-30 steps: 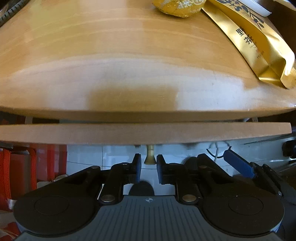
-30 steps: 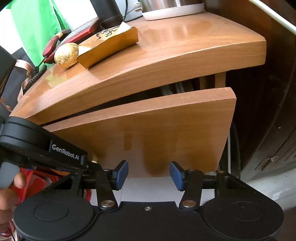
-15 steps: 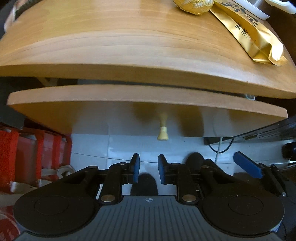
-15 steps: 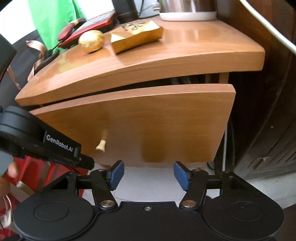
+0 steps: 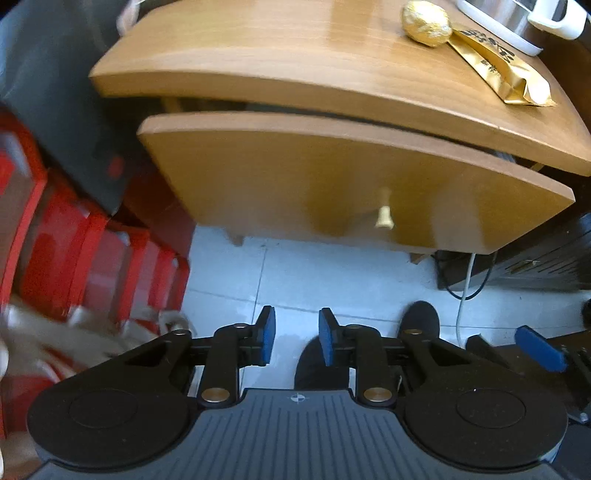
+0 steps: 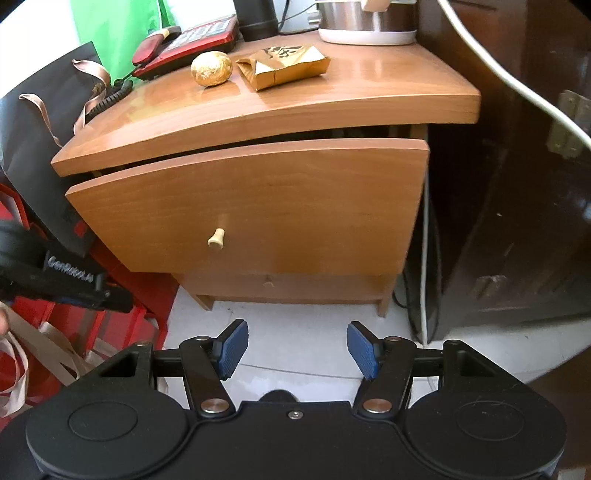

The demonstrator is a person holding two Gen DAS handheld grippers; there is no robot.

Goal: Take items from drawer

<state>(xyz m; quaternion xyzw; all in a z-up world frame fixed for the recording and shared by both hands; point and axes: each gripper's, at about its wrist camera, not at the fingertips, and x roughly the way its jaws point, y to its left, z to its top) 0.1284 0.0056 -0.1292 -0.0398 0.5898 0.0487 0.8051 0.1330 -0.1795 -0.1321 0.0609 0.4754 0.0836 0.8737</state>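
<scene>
A wooden nightstand has its upper drawer (image 6: 258, 206) pulled slightly out, with a pale knob (image 6: 216, 237); the drawer (image 5: 332, 184) and knob (image 5: 384, 218) also show in the left wrist view. A gold foil ball (image 6: 211, 68) and a gold packet (image 6: 284, 65) lie on the nightstand top (image 6: 369, 88). My left gripper (image 5: 293, 341) is open and empty, low above the floor in front of the drawer. My right gripper (image 6: 293, 349) is open and empty, also back from the drawer. The drawer's inside is hidden.
A red telephone (image 6: 184, 44) and a kettle (image 6: 365, 20) stand at the back of the top. Red boxes (image 5: 74, 251) and bags sit left of the nightstand. A dark cabinet (image 6: 517, 184) stands right. A white cable (image 6: 424, 258) hangs between them. A lower drawer (image 6: 280, 282) sits beneath.
Both grippers have backed away from the nightstand and risen. The left gripper has let go of the knob and opened a little wider. The drawer stays slightly open.
</scene>
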